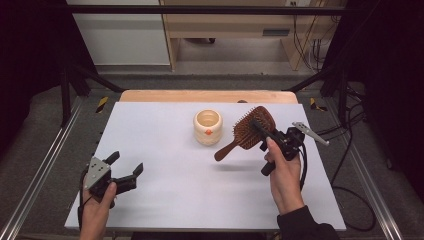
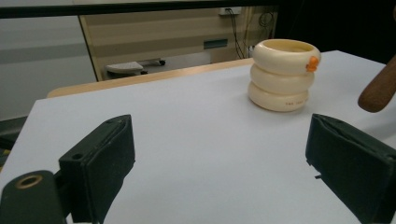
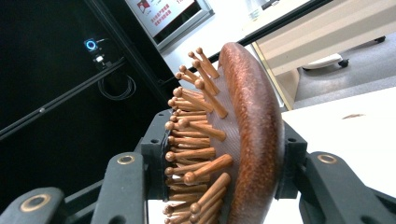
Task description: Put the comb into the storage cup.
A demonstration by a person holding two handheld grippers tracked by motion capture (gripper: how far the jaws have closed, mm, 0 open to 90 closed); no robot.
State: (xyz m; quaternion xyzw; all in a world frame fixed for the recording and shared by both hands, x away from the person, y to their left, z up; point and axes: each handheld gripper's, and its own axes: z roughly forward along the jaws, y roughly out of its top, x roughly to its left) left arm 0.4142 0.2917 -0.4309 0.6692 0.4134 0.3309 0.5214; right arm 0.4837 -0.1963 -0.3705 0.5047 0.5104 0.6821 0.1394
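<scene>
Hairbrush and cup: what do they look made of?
Hairbrush: wood by the look, reddish-brown with visible grain and a slight sheen; round-tipped wooden pins on a rubbery-looking pad. Cup: cream, smooth, ringed wall with an orange mark; plastic or glazed ceramic, hard to tell.

This looks like a lab or test room set up for recording, not anybody's home. The white counter (image 1: 165, 200) sits inside a frame of black struts (image 1: 210, 9), with metal rails (image 1: 35, 175) running along both sides on a grey carpeted floor (image 1: 45, 120). Yellow-and-black hazard tape (image 1: 102, 103) marks the feet of the frame. Bundles of cables (image 1: 305, 45) hang down behind a pale wooden desk (image 1: 225, 22) at the back, and more cable (image 1: 350, 165) trails over the floor on the right. Black curtains (image 1: 390, 60) close off the sides. In the right gripper view a wall screen or poster (image 3: 163, 11) hangs on the wall, and a small lit device (image 3: 91, 45) glows blue on the dark frame.
</scene>
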